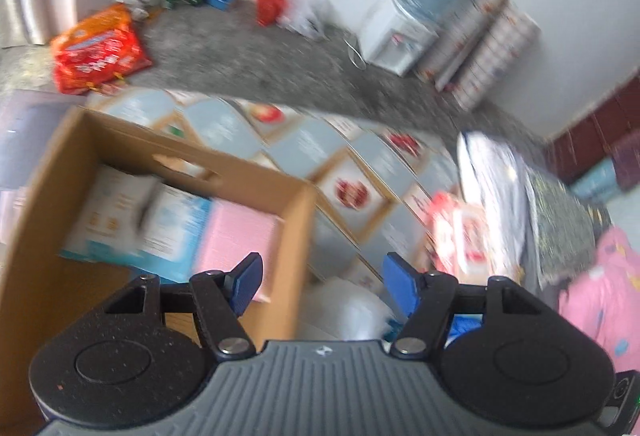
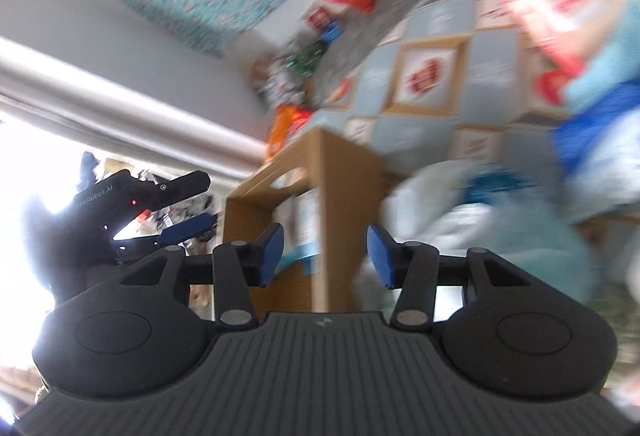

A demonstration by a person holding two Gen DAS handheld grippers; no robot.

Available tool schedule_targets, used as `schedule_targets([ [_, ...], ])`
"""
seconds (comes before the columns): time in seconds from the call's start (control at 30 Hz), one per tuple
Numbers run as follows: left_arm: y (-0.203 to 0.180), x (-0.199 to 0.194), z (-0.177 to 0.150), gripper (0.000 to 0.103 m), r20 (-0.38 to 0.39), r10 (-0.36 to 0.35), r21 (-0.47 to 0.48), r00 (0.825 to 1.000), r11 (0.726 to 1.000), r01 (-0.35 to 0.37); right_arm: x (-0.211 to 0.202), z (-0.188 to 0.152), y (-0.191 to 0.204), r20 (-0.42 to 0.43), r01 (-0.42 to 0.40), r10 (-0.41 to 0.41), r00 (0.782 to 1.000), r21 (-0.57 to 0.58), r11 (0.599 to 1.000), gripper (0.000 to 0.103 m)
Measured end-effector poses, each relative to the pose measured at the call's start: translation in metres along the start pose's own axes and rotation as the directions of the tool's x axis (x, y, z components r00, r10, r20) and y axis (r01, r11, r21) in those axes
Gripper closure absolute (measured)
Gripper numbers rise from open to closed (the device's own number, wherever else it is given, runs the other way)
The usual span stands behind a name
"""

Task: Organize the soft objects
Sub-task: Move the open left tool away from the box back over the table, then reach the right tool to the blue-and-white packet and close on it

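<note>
The left gripper (image 1: 322, 278) has its blue-padded jaws spread apart with nothing between them, hanging over the near right corner of an open cardboard box (image 1: 298, 236). The right gripper (image 2: 325, 256) is likewise parted and empty, aimed at the same box (image 2: 338, 195) from its side; in the right wrist view the left gripper (image 2: 188, 209) shows at the far left, dark against a bright window. The box stands on a patchwork-print mat (image 1: 360, 163) of grey-blue squares with red motifs. Inside it lie soft packs side by side: a pale pink pack (image 1: 236, 240) nearest the right wall, a white and light-blue printed pack (image 1: 172, 228) beside it, and another white pack (image 1: 112, 203) further left; their printing is too blurred to read. A handle slot is cut in the far wall of the box. Just right of the box on the mat lies a white, crinkled plastic bag (image 1: 348, 308), with a red and white pack (image 1: 460, 232) beyond it and pink patterned cloth (image 1: 616, 288) at the right edge. Farther off on the grey floor sits an orange and red pack (image 1: 100, 47) and a water dispenser (image 1: 400, 35) stands by the wall. The only writing that can be read is "GenRobot.AI" on the left gripper's body in the right wrist view.
</note>
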State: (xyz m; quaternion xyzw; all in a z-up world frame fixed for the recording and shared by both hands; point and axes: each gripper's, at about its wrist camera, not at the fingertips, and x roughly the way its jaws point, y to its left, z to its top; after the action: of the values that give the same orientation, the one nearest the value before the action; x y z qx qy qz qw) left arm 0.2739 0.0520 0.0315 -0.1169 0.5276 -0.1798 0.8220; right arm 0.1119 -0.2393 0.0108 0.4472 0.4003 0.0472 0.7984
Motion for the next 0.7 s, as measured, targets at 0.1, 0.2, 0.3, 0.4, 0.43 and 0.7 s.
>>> schedule_targets([
  [0.1,-0.034,0.024,-0.016,0.035,-0.051,-0.02,0.052,0.999,0.998,0.023,-0.026,-0.002,-0.043,0.031,0.043,-0.044,0.999,0.046,0.998,0.055],
  [0.2,-0.065,0.049,-0.032,0.035,-0.112,-0.043,0.088,0.993,0.995,0.053,-0.044,-0.003,-0.075,0.051,0.093,-0.097,0.994,0.067,0.993,0.054],
  [0.3,-0.089,0.073,-0.045,0.035,-0.161,-0.04,0.127,0.986,0.99,0.061,-0.059,-0.003,-0.103,0.066,0.124,-0.132,0.989,0.114,0.986,0.053],
  [0.4,-0.11,0.092,-0.055,0.035,-0.203,-0.031,0.164,0.979,0.984,0.065,-0.068,-0.005,-0.123,0.077,0.144,-0.156,0.985,0.143,0.979,0.053],
  [0.43,-0.116,0.097,-0.058,0.035,-0.216,-0.027,0.174,0.976,0.983,0.066,-0.071,-0.004,-0.129,0.077,0.15,-0.163,0.984,0.151,0.977,0.053],
  [0.7,-0.144,0.129,-0.078,0.035,-0.293,-0.018,0.182,0.956,0.98,0.074,-0.083,0.002,-0.158,0.079,0.186,-0.203,0.976,0.181,0.966,0.053],
])
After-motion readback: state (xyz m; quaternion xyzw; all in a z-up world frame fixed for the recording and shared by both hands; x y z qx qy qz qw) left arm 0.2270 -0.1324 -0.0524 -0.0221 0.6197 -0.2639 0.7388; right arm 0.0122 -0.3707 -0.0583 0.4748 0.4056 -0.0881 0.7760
